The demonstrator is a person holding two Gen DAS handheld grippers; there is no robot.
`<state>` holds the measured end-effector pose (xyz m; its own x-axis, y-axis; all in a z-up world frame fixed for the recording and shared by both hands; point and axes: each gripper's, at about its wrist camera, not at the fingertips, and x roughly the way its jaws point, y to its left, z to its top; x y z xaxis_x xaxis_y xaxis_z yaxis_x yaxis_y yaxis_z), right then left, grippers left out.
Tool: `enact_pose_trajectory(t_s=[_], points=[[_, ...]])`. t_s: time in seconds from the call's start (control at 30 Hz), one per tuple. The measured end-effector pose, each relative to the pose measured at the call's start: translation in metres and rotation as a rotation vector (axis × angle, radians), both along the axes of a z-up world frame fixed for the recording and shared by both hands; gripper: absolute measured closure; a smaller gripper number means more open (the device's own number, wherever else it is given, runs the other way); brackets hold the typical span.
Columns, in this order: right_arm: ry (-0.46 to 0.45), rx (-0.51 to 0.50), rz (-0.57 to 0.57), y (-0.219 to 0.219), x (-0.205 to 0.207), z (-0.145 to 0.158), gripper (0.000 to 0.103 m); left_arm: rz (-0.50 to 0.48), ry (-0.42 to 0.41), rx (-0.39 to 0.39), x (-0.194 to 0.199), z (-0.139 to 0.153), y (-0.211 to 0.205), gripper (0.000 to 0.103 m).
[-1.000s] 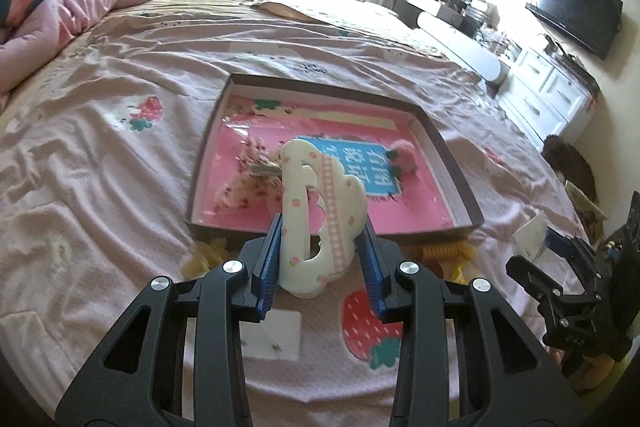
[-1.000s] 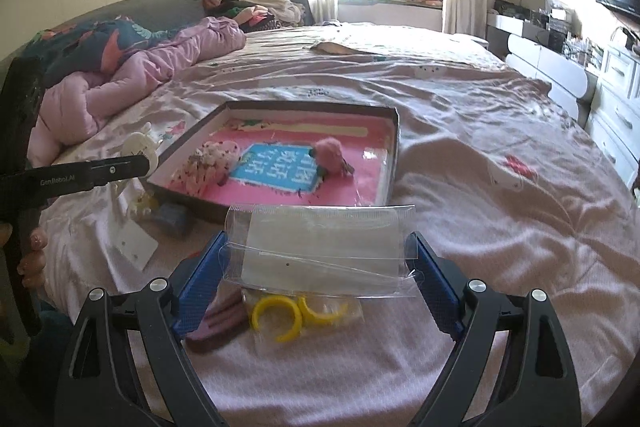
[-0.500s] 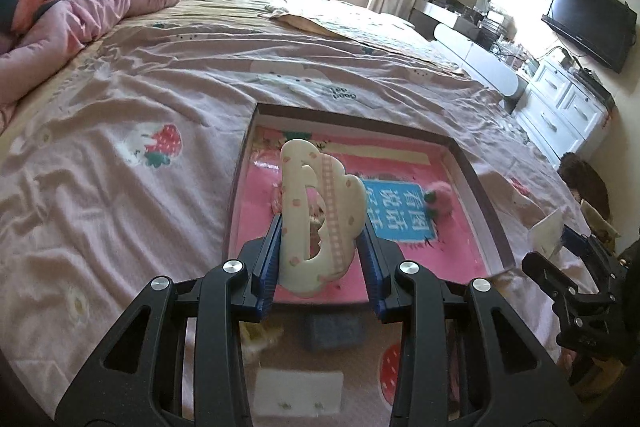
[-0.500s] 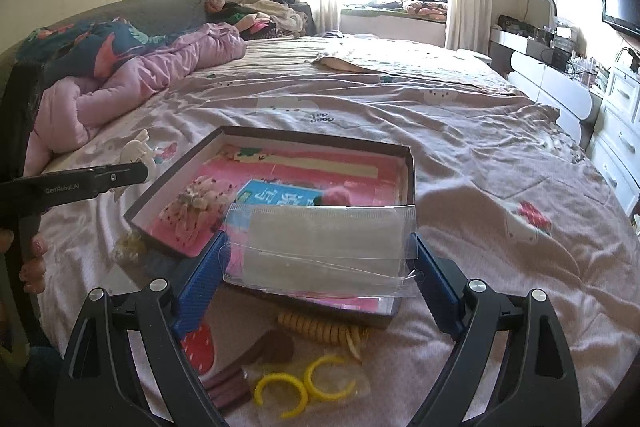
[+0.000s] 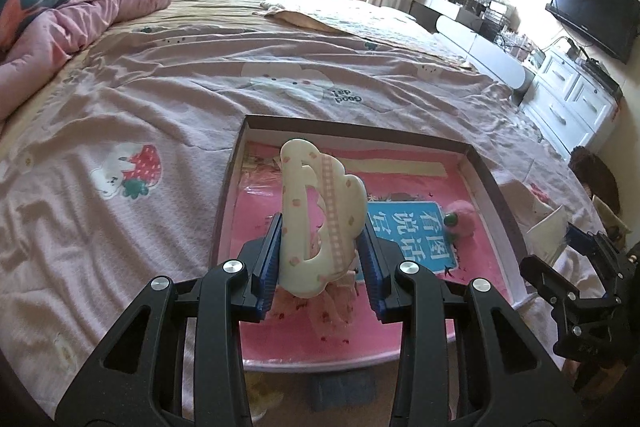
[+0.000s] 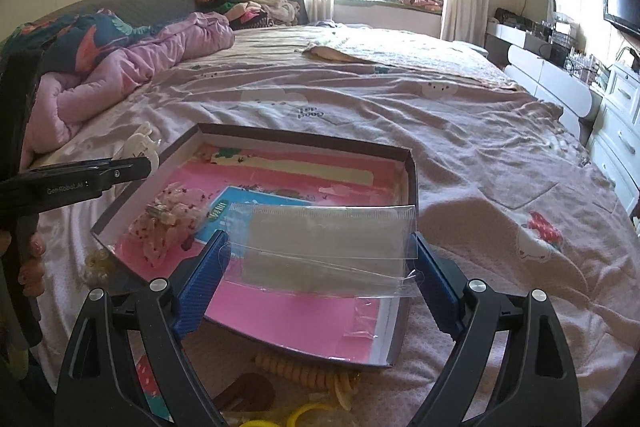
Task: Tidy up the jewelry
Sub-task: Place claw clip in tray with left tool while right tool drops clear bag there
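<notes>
The left gripper [image 5: 320, 259] is clamped on the cream cloud-shaped plastic hair claw [image 5: 320, 219] and the right gripper [image 6: 320, 271] on the flat clear plastic packet [image 6: 324, 247], both over the shallow pink-lined cardboard box [image 6: 304, 139], probably for dropping inside.

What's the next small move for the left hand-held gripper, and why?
Probably lower and open: the left hand-held gripper holds the cream hair claw above the pink-lined box, over the floral clip, so release should land it inside.
</notes>
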<state>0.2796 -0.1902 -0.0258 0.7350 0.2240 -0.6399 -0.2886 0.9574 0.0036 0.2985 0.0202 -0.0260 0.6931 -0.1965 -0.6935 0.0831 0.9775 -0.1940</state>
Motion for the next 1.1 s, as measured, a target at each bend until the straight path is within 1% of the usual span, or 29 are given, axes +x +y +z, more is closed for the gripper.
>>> enact_pose_trajectory(t_s=[0.27, 0.43, 0.53, 0.73, 0.97, 1.03, 1.1], points=[[0.072, 0.001, 0.008, 0.005, 0.013, -0.021, 0.017, -0.040, 0.032, 0.018, 0.018, -0.016, -0.017, 0.075], [0.099, 0.003, 0.009, 0.006, 0.015, -0.030, 0.017, -0.084, 0.054, 0.045, 0.026, -0.027, -0.030, 0.075], [0.116, 0.004, 0.012, 0.006, 0.017, -0.034, 0.017, -0.095, 0.068, 0.043, 0.030, -0.031, -0.033, 0.075], [0.136, 0.006, 0.020, 0.009, 0.018, -0.041, 0.017, -0.095, 0.083, 0.051, 0.033, -0.038, -0.033, 0.075], [0.149, 0.006, 0.033, 0.012, 0.019, -0.045, 0.017, -0.095, 0.087, 0.052, 0.033, -0.040, -0.033, 0.075], [0.153, 0.010, 0.032, 0.012, 0.019, -0.046, 0.016, -0.094, 0.084, 0.048, 0.032, -0.039, -0.033, 0.072], [0.156, 0.016, 0.031, 0.012, 0.018, -0.047, 0.013, -0.095, 0.077, 0.047, 0.030, -0.038, -0.033, 0.069]])
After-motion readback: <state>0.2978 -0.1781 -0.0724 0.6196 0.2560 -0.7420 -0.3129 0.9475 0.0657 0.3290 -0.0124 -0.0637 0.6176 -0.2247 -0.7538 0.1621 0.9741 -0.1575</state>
